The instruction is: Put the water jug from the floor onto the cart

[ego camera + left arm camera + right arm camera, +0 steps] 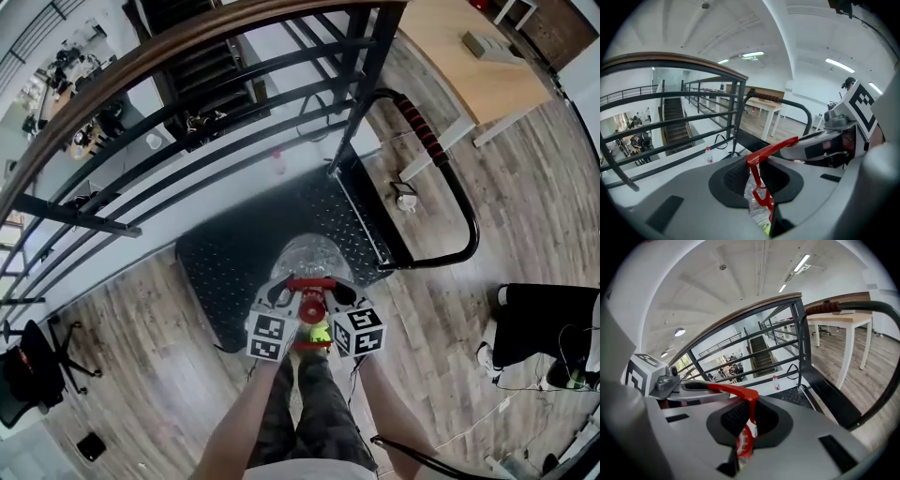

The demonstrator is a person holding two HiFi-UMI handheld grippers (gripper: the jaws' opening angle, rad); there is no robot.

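The left gripper (757, 178) and right gripper (751, 420) each clamp the water jug's (309, 258) red handle (310, 284) over the cart (234, 253); setting it down and letting go seem left.

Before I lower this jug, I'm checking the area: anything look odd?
Nothing looks spilled or damaged. Only a small red-capped plastic bottle stands alone on the white ledge by the black metal railing.

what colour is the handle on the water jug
Red; the jug handle shows best in the left gripper view.
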